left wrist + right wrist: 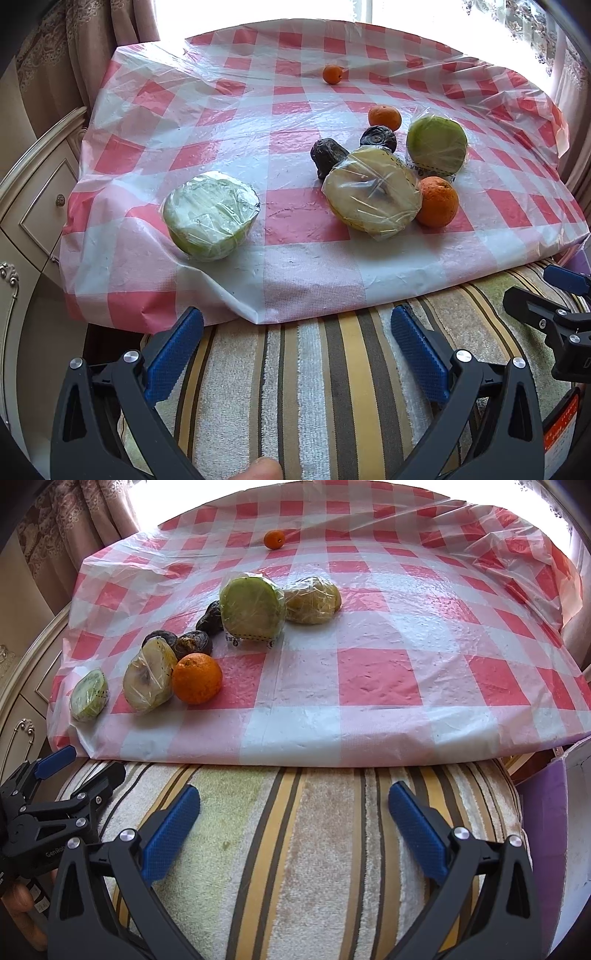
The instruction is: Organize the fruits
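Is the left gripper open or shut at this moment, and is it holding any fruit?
Open and empty. The left gripper has its blue pads spread wide over the striped cushion, nothing between them.

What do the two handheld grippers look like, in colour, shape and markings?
Both are alike. The left gripper and the right gripper each have black plastic arms with triangular cut-outs and silver round bolts. The fingers carry blue pads with a fine dotted texture. In the right wrist view, the left gripper's body bears white lettering, partly cut off. No cables or sleeves show.
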`<state>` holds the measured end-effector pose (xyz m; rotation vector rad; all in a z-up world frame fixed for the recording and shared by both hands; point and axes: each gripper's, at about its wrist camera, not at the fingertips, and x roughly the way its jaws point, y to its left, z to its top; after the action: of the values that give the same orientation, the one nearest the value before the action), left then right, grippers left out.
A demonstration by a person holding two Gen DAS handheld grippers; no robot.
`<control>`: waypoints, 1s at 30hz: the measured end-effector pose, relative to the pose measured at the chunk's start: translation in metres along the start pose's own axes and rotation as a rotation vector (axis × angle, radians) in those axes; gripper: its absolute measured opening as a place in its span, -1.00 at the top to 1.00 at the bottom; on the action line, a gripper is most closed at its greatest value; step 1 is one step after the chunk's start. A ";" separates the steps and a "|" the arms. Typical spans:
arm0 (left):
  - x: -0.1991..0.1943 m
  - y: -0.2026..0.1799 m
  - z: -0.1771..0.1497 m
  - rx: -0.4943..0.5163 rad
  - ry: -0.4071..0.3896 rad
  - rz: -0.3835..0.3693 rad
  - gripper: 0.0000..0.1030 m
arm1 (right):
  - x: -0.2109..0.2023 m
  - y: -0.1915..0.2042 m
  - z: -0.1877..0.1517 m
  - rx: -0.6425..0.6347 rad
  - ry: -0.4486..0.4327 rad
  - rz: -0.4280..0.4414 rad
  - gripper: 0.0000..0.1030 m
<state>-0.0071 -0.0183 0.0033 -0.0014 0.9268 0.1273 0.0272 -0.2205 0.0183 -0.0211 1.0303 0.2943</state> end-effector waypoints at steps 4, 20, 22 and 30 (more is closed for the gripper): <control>-0.001 -0.004 0.000 0.005 -0.003 0.013 -0.92 | -0.001 -0.003 -0.003 0.003 -0.009 0.006 -0.97; 0.000 -0.003 0.000 0.006 -0.004 0.011 -0.92 | -0.001 -0.002 -0.003 0.002 -0.009 0.006 -0.97; 0.000 -0.003 0.000 0.007 -0.004 0.012 -0.92 | -0.001 -0.002 -0.003 0.003 -0.009 0.006 -0.97; 0.000 -0.003 0.000 0.007 -0.004 0.011 -0.92 | 0.000 -0.002 -0.002 0.002 -0.010 0.006 -0.97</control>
<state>-0.0068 -0.0210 0.0033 0.0108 0.9235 0.1341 0.0261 -0.2231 0.0174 -0.0145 1.0214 0.2981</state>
